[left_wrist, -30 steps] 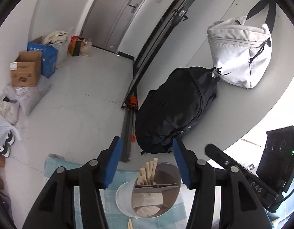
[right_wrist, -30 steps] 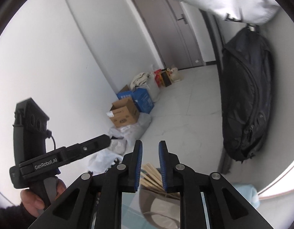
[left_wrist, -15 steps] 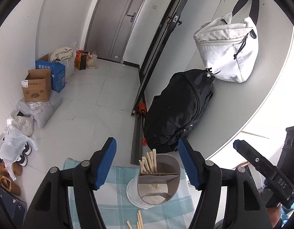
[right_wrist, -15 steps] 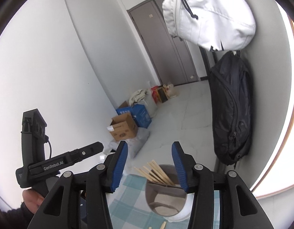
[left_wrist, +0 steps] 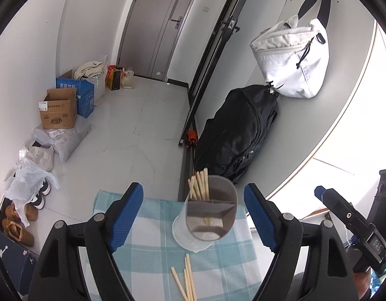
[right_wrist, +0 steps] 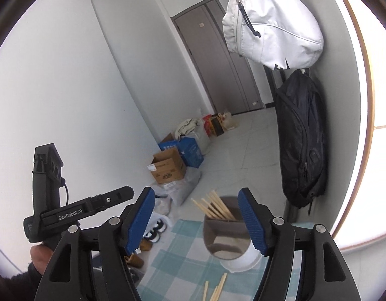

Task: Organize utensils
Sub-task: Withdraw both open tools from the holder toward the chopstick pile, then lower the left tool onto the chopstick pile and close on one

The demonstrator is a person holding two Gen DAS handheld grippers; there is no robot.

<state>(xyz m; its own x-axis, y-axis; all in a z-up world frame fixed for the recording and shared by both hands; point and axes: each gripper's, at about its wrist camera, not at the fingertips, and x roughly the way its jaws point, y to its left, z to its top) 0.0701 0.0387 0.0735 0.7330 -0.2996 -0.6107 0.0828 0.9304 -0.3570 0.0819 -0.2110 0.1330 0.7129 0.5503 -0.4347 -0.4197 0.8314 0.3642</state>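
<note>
Hovering above the worktop, both tools hang empty over the blue-and-white checked cloth. At lower left of the left wrist view, the left gripper has its blue-padded jaws wide apart, nothing between them. Near the bottom centre of that view lie the loose pale wooden chopsticks, a small bunch flat on the cloth, just in front of the grey divided utensil holder. That holder sits in a white round base, and a bundle of standing chopsticks leans out of its far compartment. At the right edge the right gripper shows as a black handle; in its own view its jaws are likewise spread wide and hold nothing.

As I judge it, the loose sticks are what remains to be picked up and dropped in. Thin, smooth and lying flat, they could slip or pivot in the pads, or several could come up together and scatter. The holder looks tall and narrow, so a knock from a descending tool or a stick caught on the leaning bundle might tip it.

Beyond the cloth's far edge the floor drops away: cardboard boxes at left, a black backpack and white hanging bag at right. None of these obstruct the reach.
</note>
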